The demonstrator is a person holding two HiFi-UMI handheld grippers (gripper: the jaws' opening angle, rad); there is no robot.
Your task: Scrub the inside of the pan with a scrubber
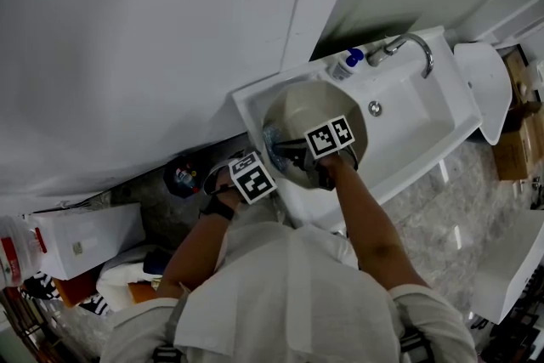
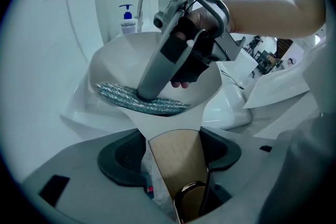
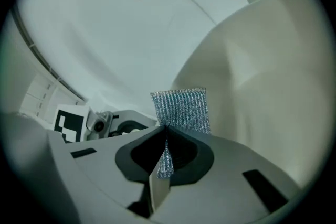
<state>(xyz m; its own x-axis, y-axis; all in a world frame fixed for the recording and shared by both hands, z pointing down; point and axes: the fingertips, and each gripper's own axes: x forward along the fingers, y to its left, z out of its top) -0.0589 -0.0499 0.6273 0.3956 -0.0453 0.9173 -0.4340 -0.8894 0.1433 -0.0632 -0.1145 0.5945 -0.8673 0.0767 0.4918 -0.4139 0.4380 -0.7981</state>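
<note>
My left gripper (image 2: 173, 159) is clamped on the stiff tan handle (image 2: 177, 178) of the round cream pan (image 2: 107, 68). My right gripper (image 3: 165, 136) pinches the limp silver mesh scrubber (image 3: 181, 107) inside the pan. Expect slippery walls, so hold by the handle.

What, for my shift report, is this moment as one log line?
left claw: shut on handle | right claw: shut on scrubber | scrubber: on pan inside | pan: in sink
</note>
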